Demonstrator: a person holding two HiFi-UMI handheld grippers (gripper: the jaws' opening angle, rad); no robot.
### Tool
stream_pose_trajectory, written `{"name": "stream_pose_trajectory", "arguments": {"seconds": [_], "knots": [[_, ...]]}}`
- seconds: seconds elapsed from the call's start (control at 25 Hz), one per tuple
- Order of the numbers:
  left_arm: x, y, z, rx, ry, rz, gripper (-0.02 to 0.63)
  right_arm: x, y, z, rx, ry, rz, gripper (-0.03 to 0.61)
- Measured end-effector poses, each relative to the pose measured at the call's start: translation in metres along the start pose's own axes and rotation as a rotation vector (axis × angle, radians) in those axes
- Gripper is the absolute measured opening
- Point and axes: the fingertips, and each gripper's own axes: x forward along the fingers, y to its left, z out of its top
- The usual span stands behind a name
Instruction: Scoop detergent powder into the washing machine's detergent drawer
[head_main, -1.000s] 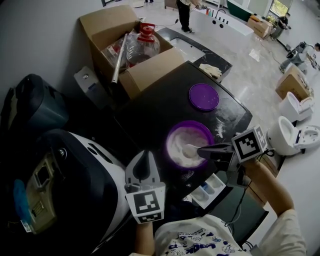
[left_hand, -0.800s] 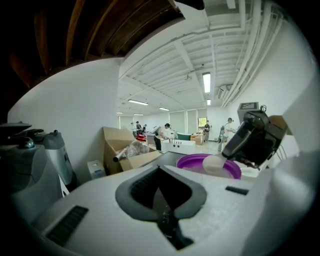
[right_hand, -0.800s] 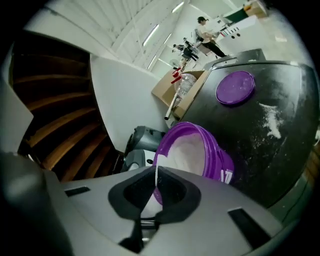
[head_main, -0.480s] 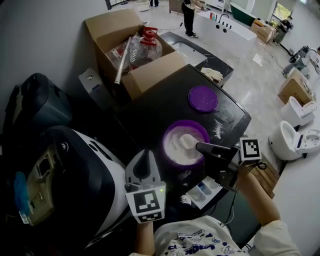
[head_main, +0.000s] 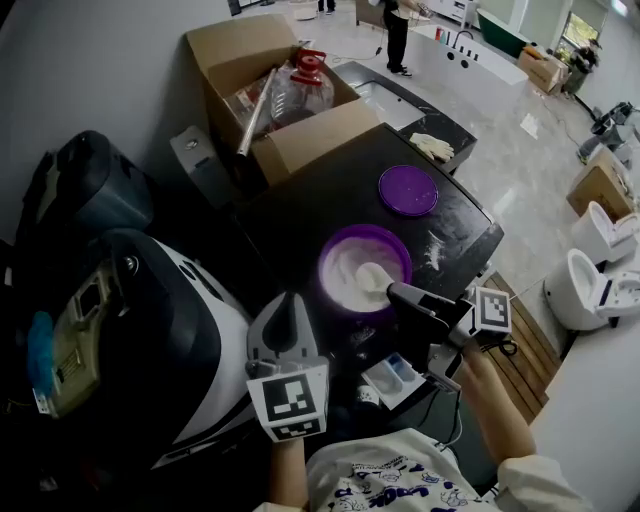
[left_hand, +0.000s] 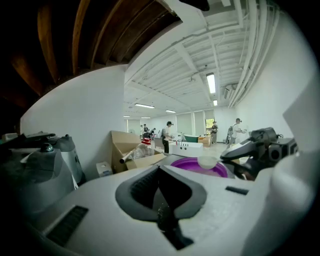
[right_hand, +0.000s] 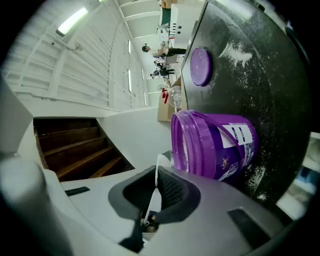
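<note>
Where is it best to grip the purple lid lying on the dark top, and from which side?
Likely its thin rim, from above at the right edge: the purple lid lies flat, so only the edge offers a hold, and the open tub stands near its left front.

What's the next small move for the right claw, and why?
Probably carry the scoop level toward the open drawer. The right claw is shut on the scoop's handle, and its bowl looks loaded and sits above the purple tub. The drawer lies just nearer the person than the tub. Powder spilled on the dark top argues for keeping it level.
</note>
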Motion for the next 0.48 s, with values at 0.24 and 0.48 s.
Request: {"name": "stream_pose_trajectory", "arguments": {"seconds": [0.24, 0.48], "knots": [[-0.024, -0.010, -0.005, -0.005, 0.005, 0.047, 0.003, -0.017, 0.010, -0.004, -0.041, 0.015, 0.020, 0.021], [-0.042, -0.018, -0.007, 0.001, -0.001, 0.070, 0.003, -0.032, 0.019, -0.016, -0.075, 0.037, 0.047, 0.021]]}}
